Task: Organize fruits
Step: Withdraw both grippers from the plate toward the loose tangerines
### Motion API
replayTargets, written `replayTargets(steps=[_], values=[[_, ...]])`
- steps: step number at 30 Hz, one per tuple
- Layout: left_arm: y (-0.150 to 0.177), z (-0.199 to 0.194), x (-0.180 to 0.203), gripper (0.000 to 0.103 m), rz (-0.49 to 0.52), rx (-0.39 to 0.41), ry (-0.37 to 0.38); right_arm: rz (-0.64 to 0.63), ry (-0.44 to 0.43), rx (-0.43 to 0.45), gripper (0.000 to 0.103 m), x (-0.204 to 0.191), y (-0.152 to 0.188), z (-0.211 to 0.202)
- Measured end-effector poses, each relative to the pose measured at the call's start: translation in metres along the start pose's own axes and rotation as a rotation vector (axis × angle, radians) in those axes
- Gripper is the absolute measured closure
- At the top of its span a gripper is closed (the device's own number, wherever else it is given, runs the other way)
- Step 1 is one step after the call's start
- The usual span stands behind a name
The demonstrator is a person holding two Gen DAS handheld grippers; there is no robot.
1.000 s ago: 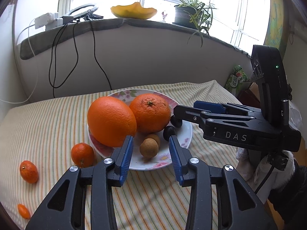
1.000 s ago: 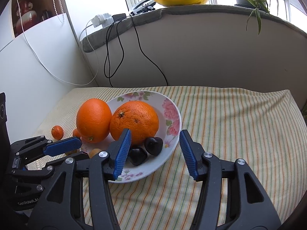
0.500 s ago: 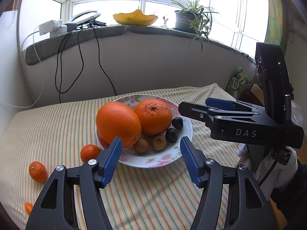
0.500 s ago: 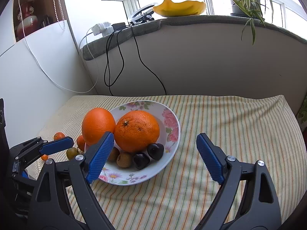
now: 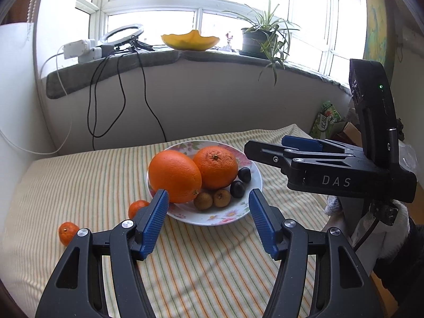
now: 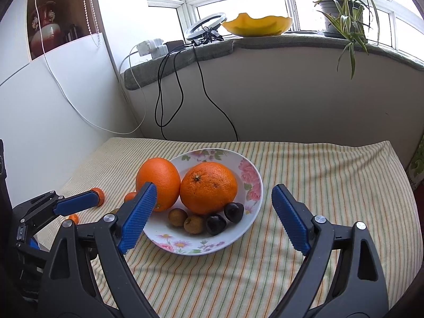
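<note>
A floral plate [image 5: 251, 201] [image 6: 249, 228] on the striped cloth holds two big oranges [image 5: 173, 176] [image 6: 209, 186], two brown longans [image 5: 203, 200] [image 6: 178, 216] and two dark plums [image 5: 237, 188] [image 6: 216, 224]. Small mandarins [image 5: 67, 232] [image 6: 99, 194] lie on the cloth left of the plate. My left gripper [image 5: 208, 222] is open and empty in front of the plate. My right gripper [image 6: 213, 218] is open and empty, also short of the plate; it shows at the right in the left wrist view [image 5: 304, 145].
A wall with hanging black cables [image 5: 119, 100] stands behind the table. The windowsill above holds a yellow bowl [image 5: 190, 39], a potted plant [image 5: 259, 39] and a ring light [image 6: 205, 27]. The cloth's right edge [image 6: 408, 185] drops off near a green packet [image 5: 327, 118].
Both grippers have pulled back and up from the plate and opened wider. The longans and plums stay on the plate.
</note>
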State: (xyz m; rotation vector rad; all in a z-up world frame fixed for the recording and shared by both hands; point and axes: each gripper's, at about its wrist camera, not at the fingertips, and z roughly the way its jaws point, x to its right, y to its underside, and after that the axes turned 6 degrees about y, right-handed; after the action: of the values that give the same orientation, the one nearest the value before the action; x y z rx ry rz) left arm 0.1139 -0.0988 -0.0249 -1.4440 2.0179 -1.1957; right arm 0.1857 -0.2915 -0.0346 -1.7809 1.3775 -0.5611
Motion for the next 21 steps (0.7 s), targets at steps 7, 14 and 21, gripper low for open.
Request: replayTargets(steps=[7, 14, 21], values=[[0.005, -0.017, -0.008, 0.04, -0.009, 0.015, -0.021, -0.014, -0.02, 0.01, 0.012, -0.016, -0.003, -0.009], [0.018, -0.038, -0.033, 0.04, -0.048, 0.023, -0.058, -0.047, -0.065, 0.009, 0.012, -0.04, -0.004, -0.01], [0.044, -0.062, -0.075, 0.04, -0.128, 0.011, -0.129, -0.102, -0.137, 0.003, 0.012, -0.074, -0.005, -0.007]])
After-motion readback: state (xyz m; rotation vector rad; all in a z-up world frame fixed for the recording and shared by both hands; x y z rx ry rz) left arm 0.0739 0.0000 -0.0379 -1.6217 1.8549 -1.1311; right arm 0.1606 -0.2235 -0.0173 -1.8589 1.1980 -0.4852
